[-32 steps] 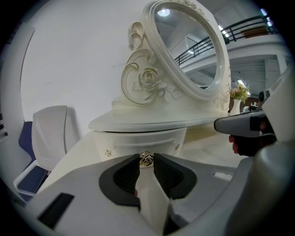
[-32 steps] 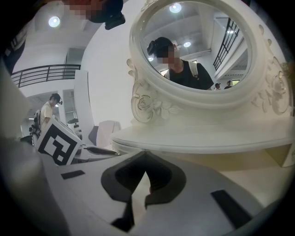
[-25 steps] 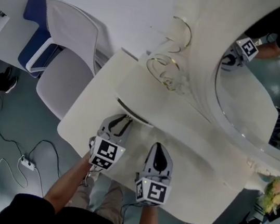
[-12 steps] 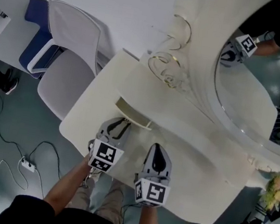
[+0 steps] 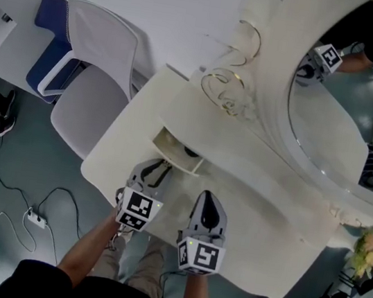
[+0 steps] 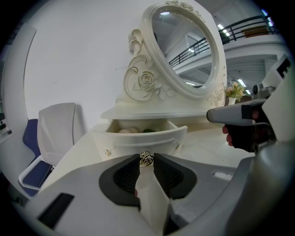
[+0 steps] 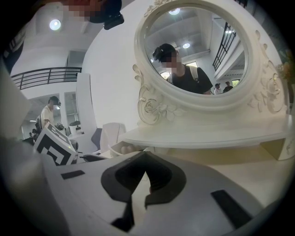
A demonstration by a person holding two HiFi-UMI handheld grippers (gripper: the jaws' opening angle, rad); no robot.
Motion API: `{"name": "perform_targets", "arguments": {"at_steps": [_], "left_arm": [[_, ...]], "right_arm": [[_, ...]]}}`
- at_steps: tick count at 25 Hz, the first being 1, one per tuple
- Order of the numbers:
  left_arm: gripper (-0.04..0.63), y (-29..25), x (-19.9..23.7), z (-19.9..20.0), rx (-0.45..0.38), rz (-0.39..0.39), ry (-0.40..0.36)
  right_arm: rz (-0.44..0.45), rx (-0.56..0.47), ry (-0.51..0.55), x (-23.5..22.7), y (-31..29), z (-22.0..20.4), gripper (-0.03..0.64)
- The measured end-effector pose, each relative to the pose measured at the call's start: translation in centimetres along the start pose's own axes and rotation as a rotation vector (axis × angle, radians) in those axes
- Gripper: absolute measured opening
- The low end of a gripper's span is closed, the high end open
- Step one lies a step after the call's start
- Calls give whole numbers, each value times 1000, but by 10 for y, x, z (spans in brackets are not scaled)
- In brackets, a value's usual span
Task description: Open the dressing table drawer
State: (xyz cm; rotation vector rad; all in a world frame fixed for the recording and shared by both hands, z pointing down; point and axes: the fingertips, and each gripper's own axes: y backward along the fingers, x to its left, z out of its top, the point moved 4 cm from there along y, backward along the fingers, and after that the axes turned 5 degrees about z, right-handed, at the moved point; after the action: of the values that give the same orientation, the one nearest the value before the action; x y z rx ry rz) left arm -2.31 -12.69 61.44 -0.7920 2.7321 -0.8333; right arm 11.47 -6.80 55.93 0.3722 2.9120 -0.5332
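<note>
Cream curved-front drawer (image 5: 175,153) slid further out since before; part open, more pull left. White plastic chair (image 5: 89,101) well apart, cream desk (image 5: 120,148) front edge near. Left gripper (image 5: 160,170) fingers clamp the small gold knob (image 6: 146,158). Right gripper (image 5: 209,199) fingers closed, empty.

Dim, grey head view, corners darkened; soft even light on dressing table (image 5: 124,142). Heavy fisheye bending and black rims in both gripper views. Glare from ceiling lamp (image 7: 55,24). Near jaws blurred.

Hall: mezzanine railing (image 6: 244,24), floor power strip (image 5: 37,216)
</note>
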Motion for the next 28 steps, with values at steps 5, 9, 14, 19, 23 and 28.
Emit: {"name": "perform_targets", "arguments": {"at_steps": [5,9,14,19,23,28], "left_arm": [[94,6,0,-4,10,-4,-5],[94,10,-1,-7,17,-2,-5],[94,12,-2,-7,22,1,-3],[95,12,-2,-8,19,9,-2],[95,13,-2,-8,17,15,4],[154,11,-5,-10,21,-1,36]], "right_arm": [[-1,-7,-3,3,1,2,-2],[-4,-10,-6,5,4,2,-2],[-11,-12,-6,4,8,3,-2],[-13,-17,-6,4,9,4,-2],[-18,-15,-5,1,10,4,-2],[-21,-17,-4,-1,11,5,-2]]}}
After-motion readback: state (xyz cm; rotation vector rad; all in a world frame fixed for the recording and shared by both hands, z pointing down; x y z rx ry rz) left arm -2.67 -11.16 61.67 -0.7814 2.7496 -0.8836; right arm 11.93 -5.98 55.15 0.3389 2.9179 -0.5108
